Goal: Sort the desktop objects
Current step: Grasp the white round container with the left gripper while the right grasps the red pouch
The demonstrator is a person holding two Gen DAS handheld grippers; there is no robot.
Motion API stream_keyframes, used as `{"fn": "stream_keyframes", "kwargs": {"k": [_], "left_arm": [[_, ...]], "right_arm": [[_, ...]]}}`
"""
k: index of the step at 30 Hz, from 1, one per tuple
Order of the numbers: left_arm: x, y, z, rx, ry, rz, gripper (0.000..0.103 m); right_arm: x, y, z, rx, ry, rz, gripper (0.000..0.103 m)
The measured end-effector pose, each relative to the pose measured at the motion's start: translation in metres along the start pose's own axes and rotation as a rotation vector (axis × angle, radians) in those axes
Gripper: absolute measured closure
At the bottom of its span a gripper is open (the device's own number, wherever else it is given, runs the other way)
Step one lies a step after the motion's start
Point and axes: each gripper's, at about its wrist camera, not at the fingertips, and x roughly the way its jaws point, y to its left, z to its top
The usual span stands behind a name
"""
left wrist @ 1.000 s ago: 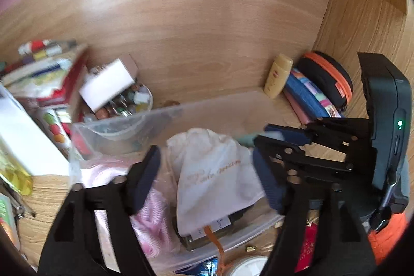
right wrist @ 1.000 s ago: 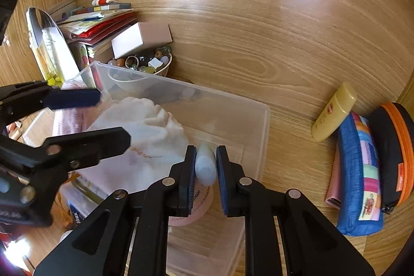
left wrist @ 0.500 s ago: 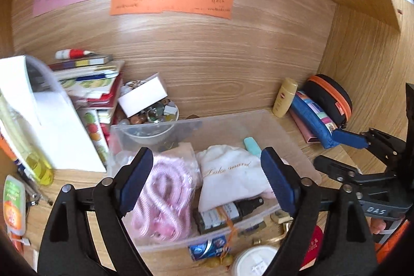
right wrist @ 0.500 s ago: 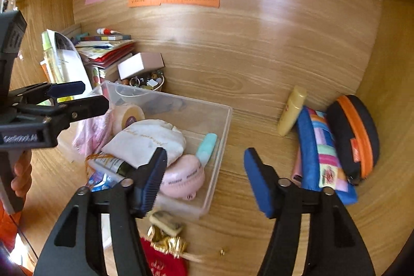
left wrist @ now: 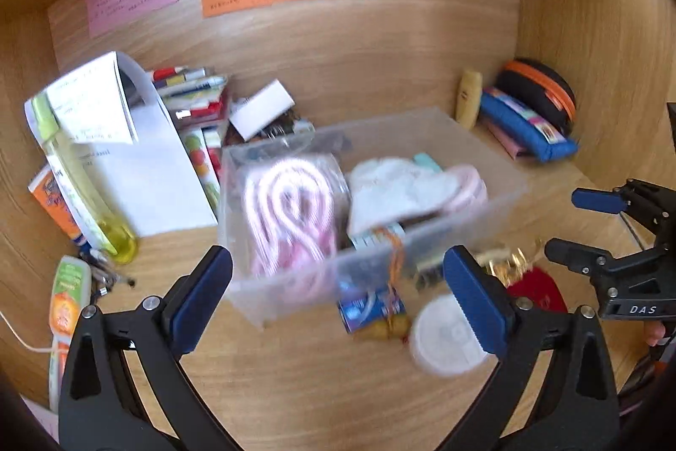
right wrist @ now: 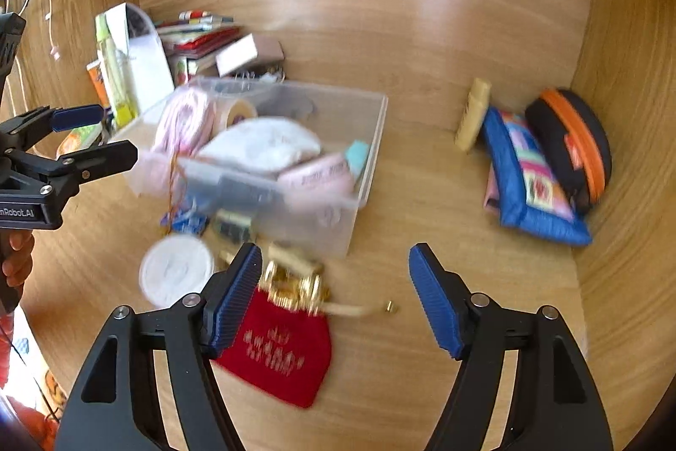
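In the left wrist view, the left gripper (left wrist: 338, 294) is spread wide with nothing between its blue pads; the clear plastic bin (left wrist: 502, 193), holding a pink coiled cord (left wrist: 287, 214) and a white cloth pouch (left wrist: 393, 189), sits just ahead of and between the fingertips, and a white round lid (left wrist: 443, 337) lies against the inner side of the right finger. In the right wrist view, the right gripper (right wrist: 333, 294) is likewise wide apart and empty, a red pouch (right wrist: 279, 358) with gold trim lying beside its left finger and the bin ahead to the left.
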Motion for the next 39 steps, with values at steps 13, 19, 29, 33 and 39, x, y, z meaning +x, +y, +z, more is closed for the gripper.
{"fn": "stream_keyframes", "kwargs": {"k": [13, 19, 29, 33, 39], "left_arm": [[-0.001, -0.004, -0.049, -0.054, 0.124, -0.096, 0.002], [0.008, 0.003, -0.065, -0.096, 0.185, -0.107, 0.002], [0.016, -0.016, -0.070, -0.056, 0.227, -0.128, 0.002], [0.021, -0.027, -0.067, -0.023, 0.238, -0.143, 0.002], [0.035, -0.042, -0.061, 0.012, 0.267, -0.154, 0.002]], "right_arm": [[0.028, 0.022, -0.033, -0.043, 0.138, 0.096, 0.033], [0.040, 0.033, -0.030, -0.091, 0.180, 0.104, 0.032], [0.051, 0.032, -0.029, -0.098, 0.207, 0.133, 0.030], [0.047, 0.024, -0.032, -0.081, 0.197, 0.138, 0.048], [0.040, 0.012, -0.037, -0.053, 0.180, 0.141, 0.072]]}}
